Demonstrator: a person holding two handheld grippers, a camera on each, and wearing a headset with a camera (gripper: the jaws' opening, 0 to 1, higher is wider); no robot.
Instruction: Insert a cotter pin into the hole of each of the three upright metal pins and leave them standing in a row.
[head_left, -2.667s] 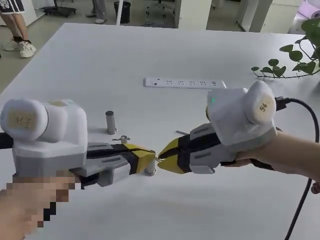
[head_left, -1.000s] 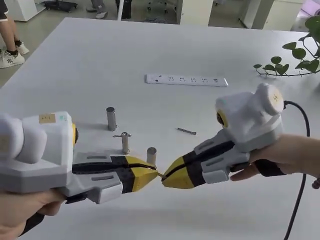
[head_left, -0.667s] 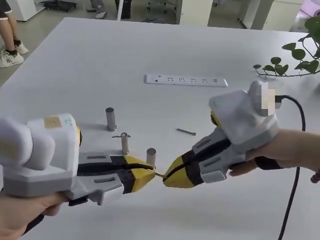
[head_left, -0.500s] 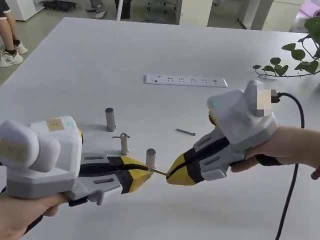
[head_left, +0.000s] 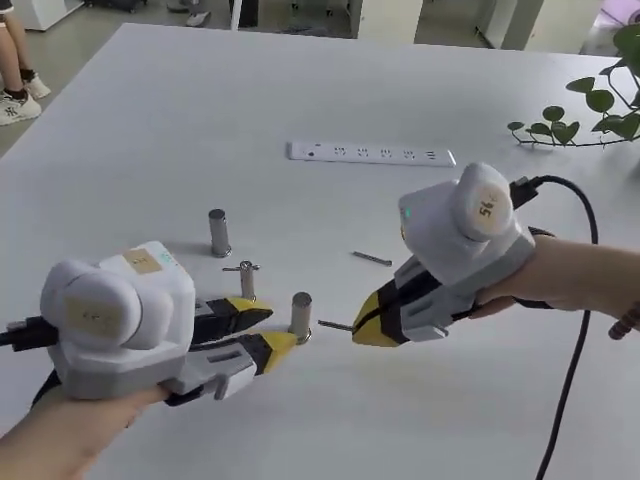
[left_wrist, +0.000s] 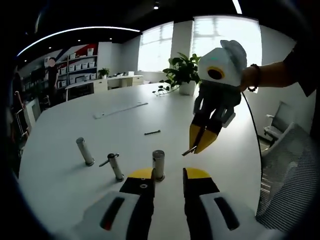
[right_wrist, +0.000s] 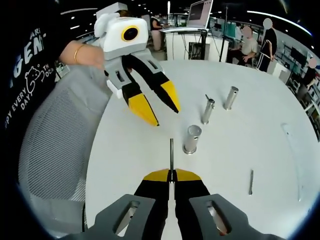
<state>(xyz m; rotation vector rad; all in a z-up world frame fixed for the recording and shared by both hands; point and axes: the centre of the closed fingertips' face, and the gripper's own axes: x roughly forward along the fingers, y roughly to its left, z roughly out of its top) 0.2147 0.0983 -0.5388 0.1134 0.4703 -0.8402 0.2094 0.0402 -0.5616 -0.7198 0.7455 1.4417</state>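
Note:
Three upright metal pins stand in a row: the far pin (head_left: 218, 232), the middle pin (head_left: 247, 280) with a cotter pin through its top, and the near pin (head_left: 300, 315). My right gripper (head_left: 362, 327) is shut on a cotter pin (head_left: 335, 325) that points at the near pin (right_wrist: 191, 139) from a short way off. In the right gripper view the cotter pin (right_wrist: 171, 155) sticks straight out of the right gripper (right_wrist: 171, 176). My left gripper (head_left: 262, 328) is open, its jaws just short of the near pin (left_wrist: 158, 165).
A loose cotter pin (head_left: 372, 260) lies on the white table behind the right gripper. Farther back lies a white power strip (head_left: 370, 154). A potted plant (head_left: 590, 110) stands at the table's far right. The right gripper's cable (head_left: 575, 330) trails off the right edge.
The left gripper was tip to tip with the right on the cotter pin; it has opened and drawn back left. The right gripper keeps the cotter pin.

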